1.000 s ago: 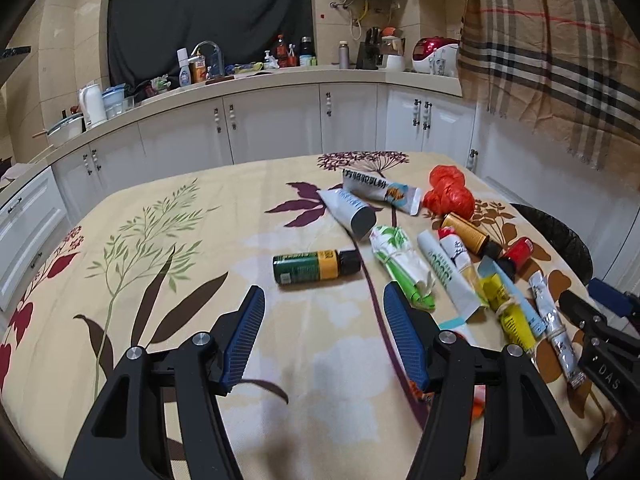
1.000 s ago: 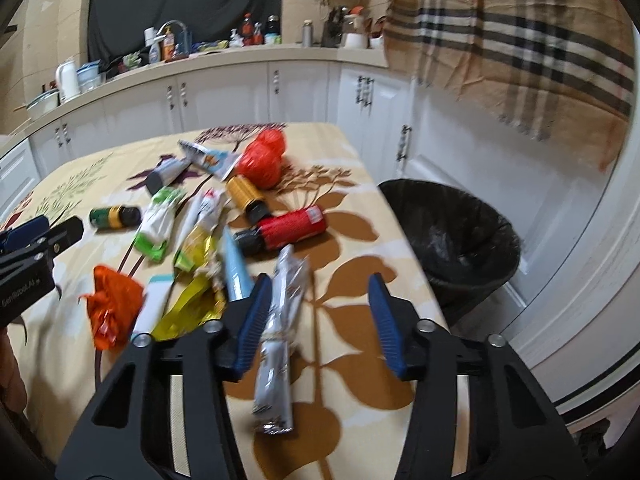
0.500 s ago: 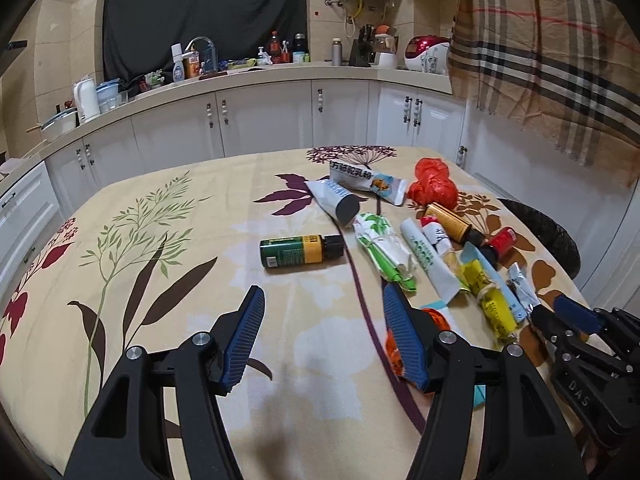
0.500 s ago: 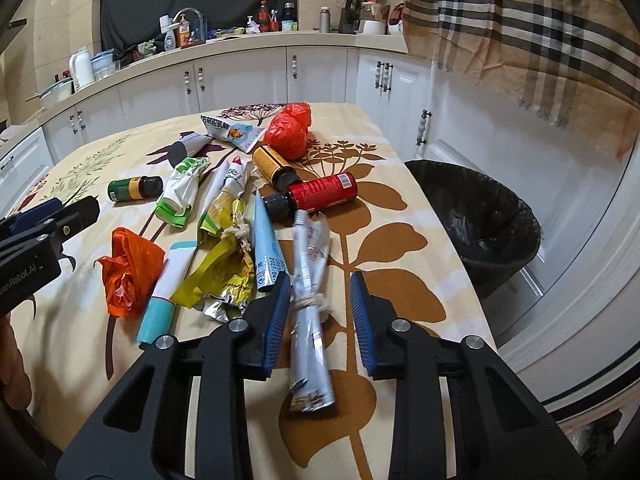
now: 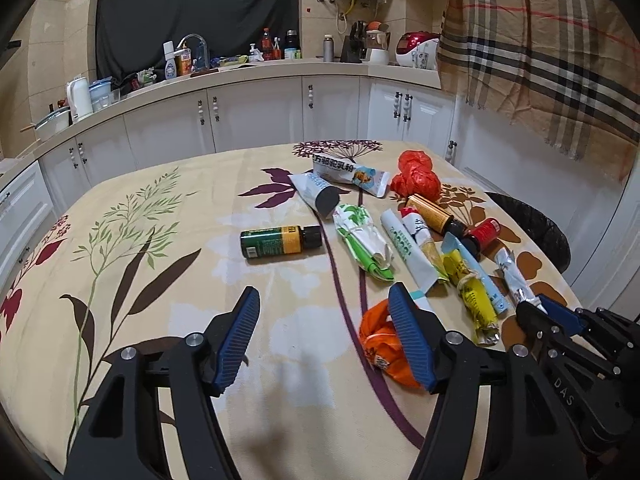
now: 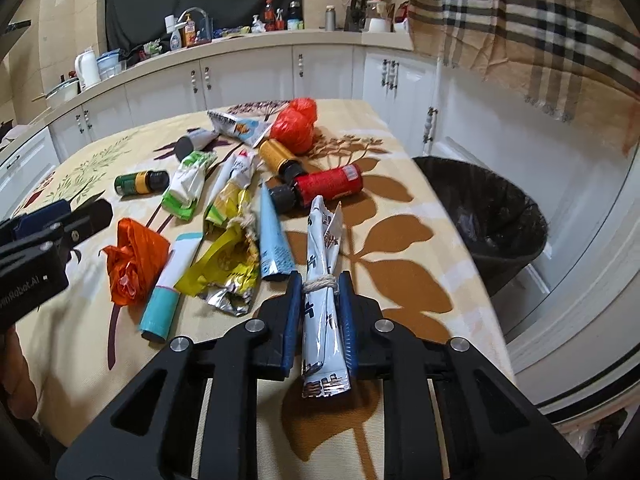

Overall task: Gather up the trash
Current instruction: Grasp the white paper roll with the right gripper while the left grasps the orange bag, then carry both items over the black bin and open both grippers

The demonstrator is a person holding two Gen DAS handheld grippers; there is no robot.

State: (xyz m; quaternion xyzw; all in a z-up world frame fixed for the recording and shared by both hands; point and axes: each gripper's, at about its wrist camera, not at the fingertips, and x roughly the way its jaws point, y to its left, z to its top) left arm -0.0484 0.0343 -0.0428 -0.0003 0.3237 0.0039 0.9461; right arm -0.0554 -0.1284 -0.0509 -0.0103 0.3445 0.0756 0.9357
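Note:
A silver wrapper tied with string lies on the floral tablecloth. My right gripper has its jaws closing on the wrapper, and both pads press its sides. In the left wrist view the wrapper pokes out ahead of the right gripper. My left gripper hovers over bare cloth with its jaws opening and nothing between them. An orange bag sits just behind its right finger. A green-and-yellow bottle lies ahead of it.
A black-lined bin stands off the table's right edge. Several tubes, a yellow wrapper, a red bottle and a red bag crowd the right half of the table. White cabinets line the far wall.
The right gripper's jaws went from wide apart to pressed on the silver wrapper. The orange bag has come into view beside the left gripper's right finger.

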